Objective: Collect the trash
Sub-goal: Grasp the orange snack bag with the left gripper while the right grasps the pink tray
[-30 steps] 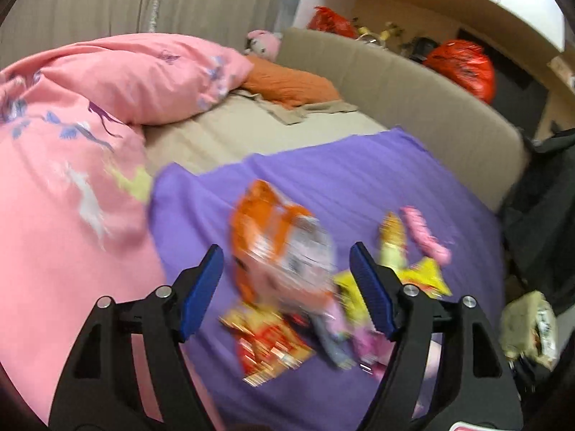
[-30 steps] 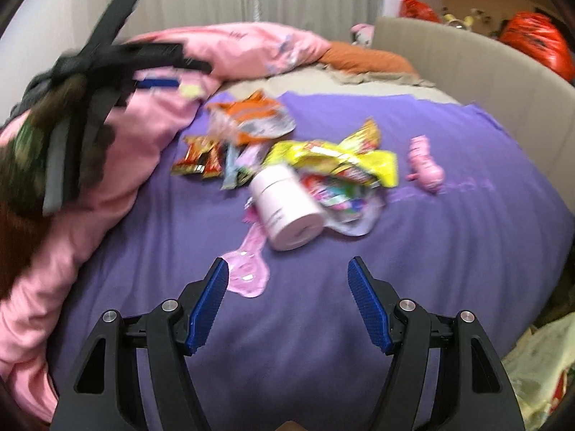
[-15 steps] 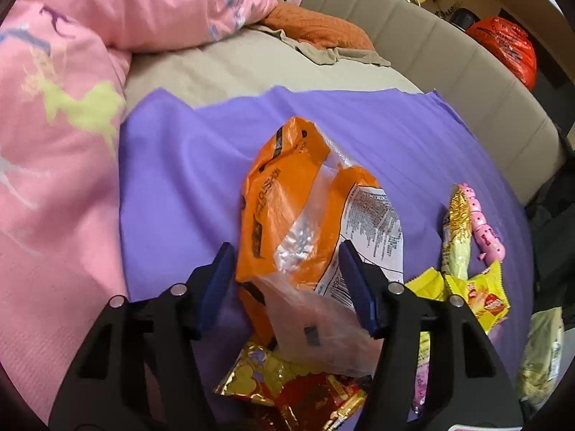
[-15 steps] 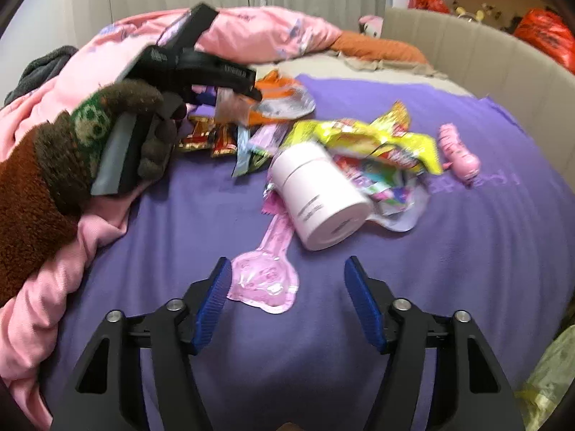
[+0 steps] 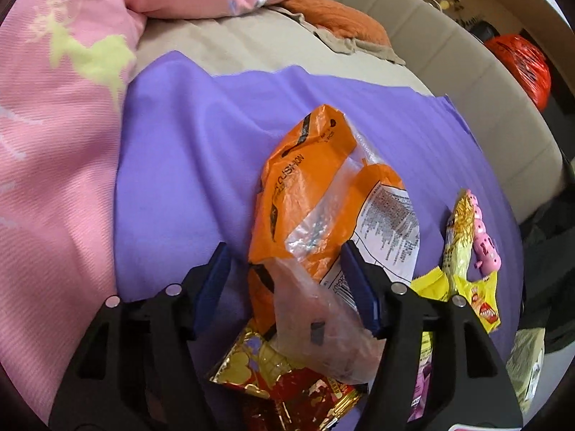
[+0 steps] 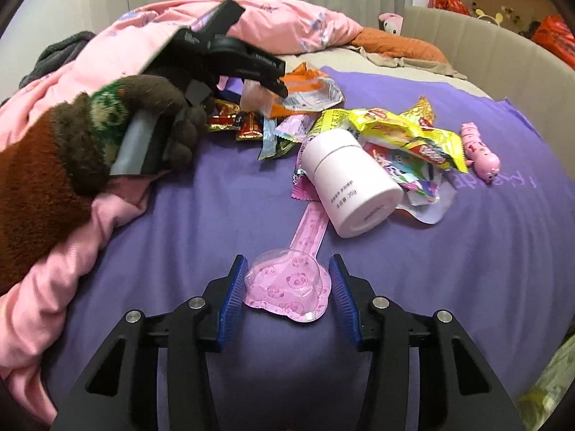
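Both tools have closed in on trash lying on the purple blanket [image 6: 467, 269]: the left tool [image 5: 287, 283], unclenched, now straddles the orange chip bag [image 5: 309, 194], and the right tool [image 6: 285, 291], also unclenched, brackets the pink blister pack [image 6: 287, 287] just in front of the white jar [image 6: 350, 183], so two pickups look imminent.

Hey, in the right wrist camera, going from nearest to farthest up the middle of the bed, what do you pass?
right gripper → pink panda blister pack → white jar → yellow wrapper → orange bag → pink quilt
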Demonstrator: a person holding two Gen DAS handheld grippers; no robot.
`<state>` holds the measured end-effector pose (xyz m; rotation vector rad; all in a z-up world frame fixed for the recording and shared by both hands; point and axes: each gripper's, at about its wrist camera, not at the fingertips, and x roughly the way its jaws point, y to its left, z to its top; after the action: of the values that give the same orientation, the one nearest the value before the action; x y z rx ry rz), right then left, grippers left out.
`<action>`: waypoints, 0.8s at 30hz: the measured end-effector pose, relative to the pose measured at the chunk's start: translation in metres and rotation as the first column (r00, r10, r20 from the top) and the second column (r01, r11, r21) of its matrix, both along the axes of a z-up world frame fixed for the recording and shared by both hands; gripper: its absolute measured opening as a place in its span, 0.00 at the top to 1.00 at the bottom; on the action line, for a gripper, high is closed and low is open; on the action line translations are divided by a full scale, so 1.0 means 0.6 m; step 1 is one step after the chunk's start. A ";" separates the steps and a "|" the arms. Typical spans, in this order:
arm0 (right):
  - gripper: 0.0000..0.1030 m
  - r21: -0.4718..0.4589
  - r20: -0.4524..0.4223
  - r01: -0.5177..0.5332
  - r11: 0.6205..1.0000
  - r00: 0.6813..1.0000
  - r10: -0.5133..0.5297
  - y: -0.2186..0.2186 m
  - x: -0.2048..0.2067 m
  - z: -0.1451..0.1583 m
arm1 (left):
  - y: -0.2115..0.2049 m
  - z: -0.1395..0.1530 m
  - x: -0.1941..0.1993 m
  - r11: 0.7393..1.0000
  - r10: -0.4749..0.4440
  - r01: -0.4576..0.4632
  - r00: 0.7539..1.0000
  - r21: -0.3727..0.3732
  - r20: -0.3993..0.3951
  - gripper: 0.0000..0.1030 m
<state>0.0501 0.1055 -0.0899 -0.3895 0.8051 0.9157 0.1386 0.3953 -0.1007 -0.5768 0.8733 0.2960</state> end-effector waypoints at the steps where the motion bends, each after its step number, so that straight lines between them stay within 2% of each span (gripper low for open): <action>1: 0.57 0.006 0.002 0.008 1.000 1.000 -0.008 -0.006 -0.002 0.005 | 0.003 -0.002 -0.001 1.000 -0.002 0.002 1.000 -0.012 0.006 0.41; 3: 0.57 0.026 0.008 0.033 0.999 0.999 -0.034 -0.023 -0.002 0.016 | 0.009 -0.001 -0.004 0.999 0.003 -0.003 1.000 -0.034 0.018 0.42; 5: 0.57 0.046 0.022 0.057 0.997 0.998 -0.058 -0.036 0.000 0.028 | 0.013 0.001 -0.009 0.998 0.006 -0.004 0.999 -0.062 0.038 0.61; 6: 0.57 0.056 0.029 0.067 0.996 0.997 -0.068 -0.044 0.002 0.034 | 0.013 0.005 -0.013 0.997 0.009 -0.006 0.999 -0.070 0.049 0.63; 8: 0.57 0.082 0.048 0.092 0.992 0.994 -0.096 -0.061 0.003 0.050 | 0.008 0.018 -0.021 0.998 0.013 -0.008 0.997 -0.063 0.079 0.75; 10: 0.57 0.109 0.065 0.119 0.987 0.990 -0.126 -0.080 0.006 0.066 | -0.006 0.037 -0.035 0.999 0.009 -0.005 0.994 -0.034 0.107 0.77; 11: 0.57 0.121 0.069 0.129 0.984 0.988 -0.138 -0.087 0.010 0.072 | -0.015 0.048 -0.042 1.000 0.007 -0.006 0.993 -0.011 0.120 0.79; 17: 0.57 0.202 0.092 0.177 0.963 0.976 -0.199 -0.148 0.018 0.112 | -0.085 0.138 -0.102 0.987 0.005 -0.035 0.982 0.157 0.190 0.80; 20: 0.57 0.237 0.121 0.186 0.954 0.968 -0.219 -0.180 0.022 0.139 | -0.142 0.199 -0.123 0.964 -0.041 -0.020 0.973 0.263 0.227 0.80; 24: 0.57 0.288 0.149 0.202 0.936 0.956 -0.252 -0.229 0.028 0.175 | -0.221 0.265 -0.138 0.933 -0.136 0.028 0.950 0.358 0.280 0.80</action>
<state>0.0668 -0.0318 0.0148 -0.1343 0.5328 0.7459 0.0557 0.2628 0.0581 -0.2405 0.5291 0.2700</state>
